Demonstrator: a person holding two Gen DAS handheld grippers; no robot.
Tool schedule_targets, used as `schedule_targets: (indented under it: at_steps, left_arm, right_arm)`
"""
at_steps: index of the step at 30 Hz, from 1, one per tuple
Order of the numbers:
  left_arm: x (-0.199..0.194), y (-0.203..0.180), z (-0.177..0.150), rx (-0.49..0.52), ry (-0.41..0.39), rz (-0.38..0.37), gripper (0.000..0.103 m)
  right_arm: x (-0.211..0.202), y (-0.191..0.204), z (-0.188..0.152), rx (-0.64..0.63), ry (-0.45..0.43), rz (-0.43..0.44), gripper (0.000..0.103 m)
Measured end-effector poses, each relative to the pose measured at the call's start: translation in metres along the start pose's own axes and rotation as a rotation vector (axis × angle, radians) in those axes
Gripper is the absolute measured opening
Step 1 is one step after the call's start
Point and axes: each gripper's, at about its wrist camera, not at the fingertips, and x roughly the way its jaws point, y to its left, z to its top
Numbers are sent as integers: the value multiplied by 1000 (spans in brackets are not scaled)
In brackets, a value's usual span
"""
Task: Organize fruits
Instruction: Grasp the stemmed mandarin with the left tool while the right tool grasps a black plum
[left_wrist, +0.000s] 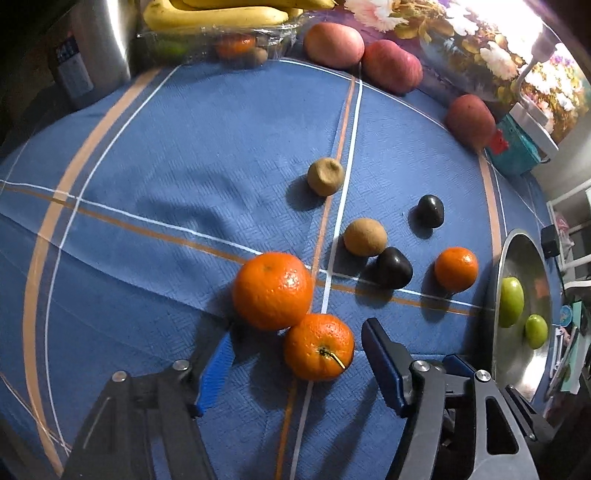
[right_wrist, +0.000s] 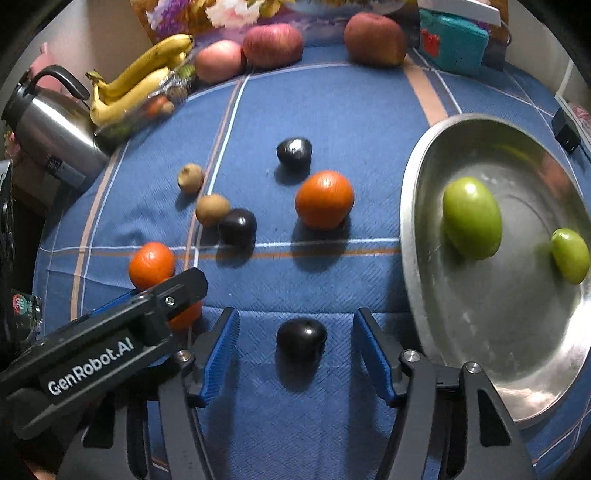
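Your left wrist camera looks down along its fingers, close over two touching oranges (left_wrist: 291, 314). Your right wrist camera faces the same way, beside the metal tray (right_wrist: 413, 221). Both views share the blue tablecloth (left_wrist: 166, 166) and scattered fruit.

Left gripper (left_wrist: 297, 354) low over the cloth, jaws spread wide, right gripper (right_wrist: 295, 341) likewise low, jaws apart, empty
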Motion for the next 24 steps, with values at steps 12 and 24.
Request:
schedule_targets:
  at_steps: [12, 24]
  left_arm:
    - [0, -4, 3, 14, 4, 13, 56]
    - [-11, -11, 8, 6, 7, -37, 39]
  right_arm:
    - [7, 15, -3, -84, 6, -99, 56]
    - [-5, 2, 0, -22, -4, -53, 30]
